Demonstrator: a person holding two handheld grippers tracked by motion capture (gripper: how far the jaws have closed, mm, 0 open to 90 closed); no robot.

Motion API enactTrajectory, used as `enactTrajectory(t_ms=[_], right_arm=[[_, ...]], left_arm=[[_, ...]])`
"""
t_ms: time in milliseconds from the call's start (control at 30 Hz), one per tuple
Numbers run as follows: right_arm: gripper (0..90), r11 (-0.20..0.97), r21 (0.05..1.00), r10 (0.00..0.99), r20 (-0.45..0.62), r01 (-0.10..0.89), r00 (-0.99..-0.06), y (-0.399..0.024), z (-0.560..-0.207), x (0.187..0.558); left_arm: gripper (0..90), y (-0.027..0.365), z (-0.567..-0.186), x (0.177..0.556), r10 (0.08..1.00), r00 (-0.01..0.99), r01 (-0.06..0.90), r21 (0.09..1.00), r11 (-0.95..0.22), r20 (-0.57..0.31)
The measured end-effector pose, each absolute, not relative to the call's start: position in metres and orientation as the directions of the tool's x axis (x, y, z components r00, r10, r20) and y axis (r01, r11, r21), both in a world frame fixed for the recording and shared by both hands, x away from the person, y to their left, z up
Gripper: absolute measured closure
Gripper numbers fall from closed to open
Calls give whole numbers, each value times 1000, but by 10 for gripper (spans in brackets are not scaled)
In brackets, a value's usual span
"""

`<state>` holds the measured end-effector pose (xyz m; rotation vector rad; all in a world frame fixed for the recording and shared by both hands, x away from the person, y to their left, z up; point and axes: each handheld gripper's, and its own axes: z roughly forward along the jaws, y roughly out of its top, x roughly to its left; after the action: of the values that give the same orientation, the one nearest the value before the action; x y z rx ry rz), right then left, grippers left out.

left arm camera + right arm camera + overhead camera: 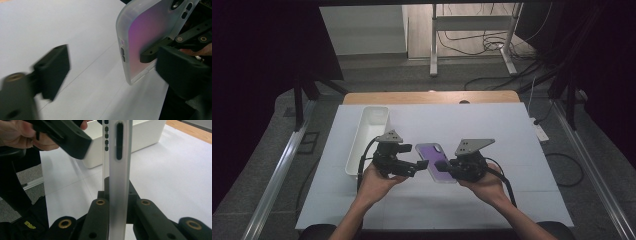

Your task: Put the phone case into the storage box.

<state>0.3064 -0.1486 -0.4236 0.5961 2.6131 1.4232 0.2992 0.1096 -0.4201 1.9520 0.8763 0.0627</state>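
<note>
Now we hold the frosted translucent phone case with the purple back (435,161) above the white table mat (512,150), between our two hands. Our right gripper (441,166) is clamped tight on its lower end, so its long axis runs away from those jaws. Our left gripper (421,165) is spread wide, nothing in it, one pad (53,70) well to the side of the case's edge. The white rectangular plastic bin (368,137) beyond the left hand looks empty.

high view is showing a dim room with an evenly lit white desk (492,130); left tongs (105,72) are appearing motion-blurred at close range.
</note>
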Motion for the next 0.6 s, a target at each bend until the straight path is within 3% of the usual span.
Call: enactTrajectory(t_ms=[33, 167, 467, 600], right_arm=[[852, 484, 826, 387, 92, 287, -917, -149, -424, 306], [852, 485, 827, 400, 80, 285, -913, -148, -425, 306], [852, 474, 830, 419, 80, 294, -904, -147, -425, 305], [851, 477, 828, 426, 75, 294, -902, -146, -425, 303]], left_arm=[[201, 110, -420, 299, 592, 744, 552, 784, -283, -310], [399, 109, -421, 299, 591, 744, 561, 772, -299, -312], [733, 110, -421, 299, 576, 738, 587, 756, -290, -353], [810, 109, -420, 298, 579, 733, 595, 750, -289, -358]])
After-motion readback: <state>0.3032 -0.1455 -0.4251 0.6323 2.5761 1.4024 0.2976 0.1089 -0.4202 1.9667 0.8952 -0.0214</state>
